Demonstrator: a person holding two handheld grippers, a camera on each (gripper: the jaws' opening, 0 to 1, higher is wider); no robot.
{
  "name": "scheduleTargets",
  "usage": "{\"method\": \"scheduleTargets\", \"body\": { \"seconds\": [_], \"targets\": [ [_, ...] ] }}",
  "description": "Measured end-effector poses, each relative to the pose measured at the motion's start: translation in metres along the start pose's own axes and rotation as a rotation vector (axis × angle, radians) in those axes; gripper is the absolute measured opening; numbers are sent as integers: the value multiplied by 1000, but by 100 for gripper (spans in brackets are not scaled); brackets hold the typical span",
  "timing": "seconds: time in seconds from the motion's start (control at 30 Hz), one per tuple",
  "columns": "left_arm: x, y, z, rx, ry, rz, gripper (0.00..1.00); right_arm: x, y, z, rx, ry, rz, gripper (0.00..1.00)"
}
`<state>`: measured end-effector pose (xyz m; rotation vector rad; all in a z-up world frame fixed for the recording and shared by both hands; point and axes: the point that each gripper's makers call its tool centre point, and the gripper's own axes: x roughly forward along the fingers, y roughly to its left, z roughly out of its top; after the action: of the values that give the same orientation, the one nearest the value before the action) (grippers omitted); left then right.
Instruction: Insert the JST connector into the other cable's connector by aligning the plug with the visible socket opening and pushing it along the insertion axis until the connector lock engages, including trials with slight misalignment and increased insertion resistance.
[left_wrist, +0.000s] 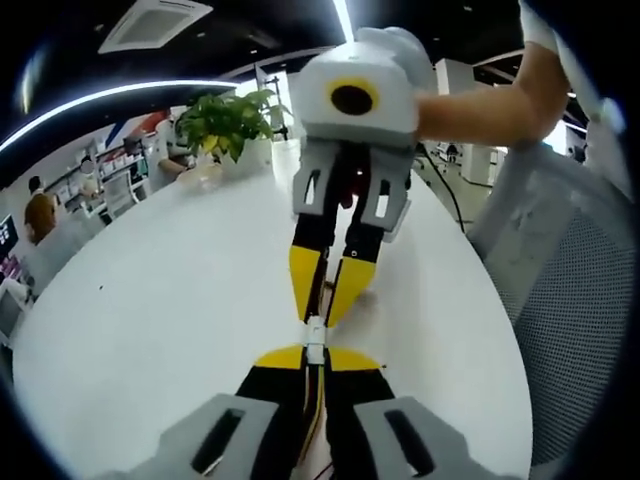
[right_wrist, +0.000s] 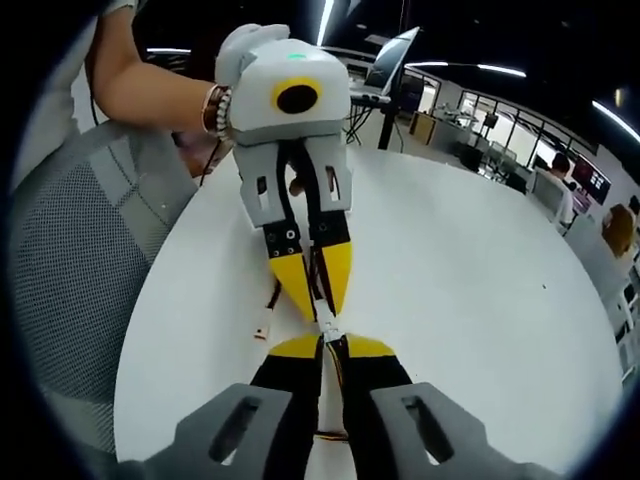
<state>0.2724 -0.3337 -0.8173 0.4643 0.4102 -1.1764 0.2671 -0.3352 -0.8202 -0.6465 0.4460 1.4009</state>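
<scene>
Both grippers meet tip to tip above the round white table (left_wrist: 170, 300). In the left gripper view my left gripper (left_wrist: 315, 357) is shut on a small white JST connector (left_wrist: 315, 338), whose red and yellow wires (left_wrist: 318, 415) run back between the jaws. The right gripper (left_wrist: 325, 305) comes down from the top, shut on its own cable end, which touches that connector. In the right gripper view my right gripper (right_wrist: 332, 347) is shut on the white connector (right_wrist: 328, 325), and the left gripper (right_wrist: 320, 300) is shut opposite it. I cannot tell how deep the plug sits.
A loose white connector (right_wrist: 263, 331) with thin wires lies on the table left of the jaws. A potted plant (left_wrist: 228, 120) stands at the table's far edge. A grey mesh chair (left_wrist: 570, 330) (right_wrist: 70, 270) is beside the table. People sit at desks behind.
</scene>
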Motion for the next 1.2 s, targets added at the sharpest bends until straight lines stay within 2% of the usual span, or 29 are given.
{"method": "scheduleTargets", "body": {
  "seconds": [0.27, 0.4, 0.6, 0.7, 0.9, 1.03, 1.2],
  "targets": [
    [7, 19, 3, 11, 2, 24, 0, 0, -19, 0, 4, -29, -50, 4],
    [12, 36, 4, 15, 17, 35, 0, 3, -35, 0, -13, -38, -73, 4],
    [22, 64, 2, 43, 62, 6, 0, 11, -64, -4, 1, -42, -104, 4],
    [28, 72, -2, 27, 79, -7, 0, 17, -74, -8, 9, -33, -110, 4],
    [38, 79, -12, 22, 113, -19, 0, 26, -84, -17, 30, -11, -118, 5],
    [42, 77, -18, 31, 136, -42, 0, 32, -83, -23, 45, -2, -109, 5],
    [43, 83, -19, 25, 135, -46, 0, 34, -86, -26, 47, 7, -122, 5]
  ]
}}
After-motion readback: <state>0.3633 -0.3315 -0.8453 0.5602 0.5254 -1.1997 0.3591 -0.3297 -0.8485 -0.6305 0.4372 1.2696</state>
